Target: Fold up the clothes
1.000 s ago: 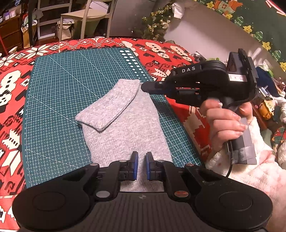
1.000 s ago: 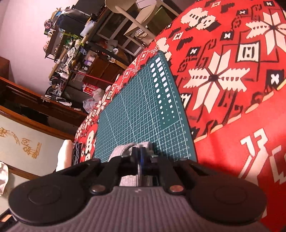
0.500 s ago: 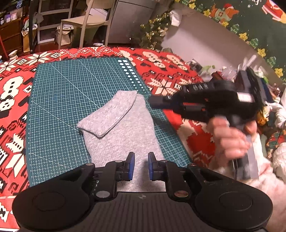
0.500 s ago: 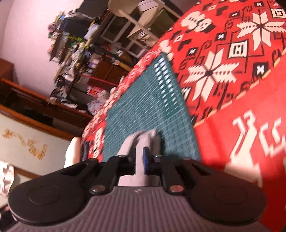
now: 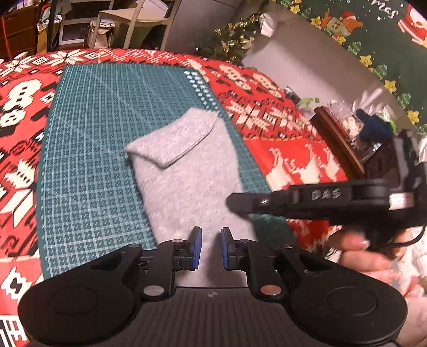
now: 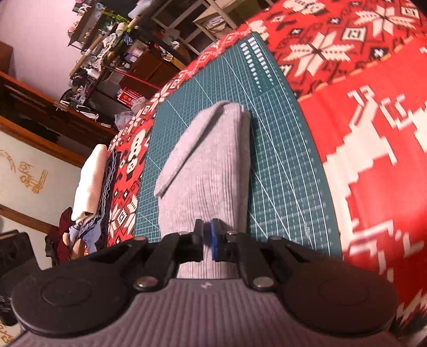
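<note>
A grey knit garment (image 5: pixel 186 181) lies lengthwise on the green cutting mat (image 5: pixel 93 133), its far end folded back into a flap (image 5: pixel 173 138). My left gripper (image 5: pixel 210 248) hovers over the near end, open by a narrow gap with only flat cloth showing beneath. My right gripper (image 5: pixel 230 200) reaches in from the right over the garment's right edge, held by a hand (image 5: pixel 360 253). In the right wrist view, that gripper (image 6: pixel 206 240) is closing, its jaws nearly together above the garment (image 6: pixel 208 173). Nothing shows between them.
A red and white patterned cloth (image 5: pixel 293 160) covers the table around the mat (image 6: pixel 280 160). A wooden box with clutter (image 5: pixel 347 133) sits at the right edge. Chairs (image 5: pixel 133 18) and crowded shelves (image 6: pixel 120 53) stand beyond. A folded white cloth (image 6: pixel 90 181) lies past the mat's left side.
My right gripper has drawn back from the folded far end to the garment's near right edge, leaving the flap lying flat. My left gripper's jaws stand slightly wider apart.
</note>
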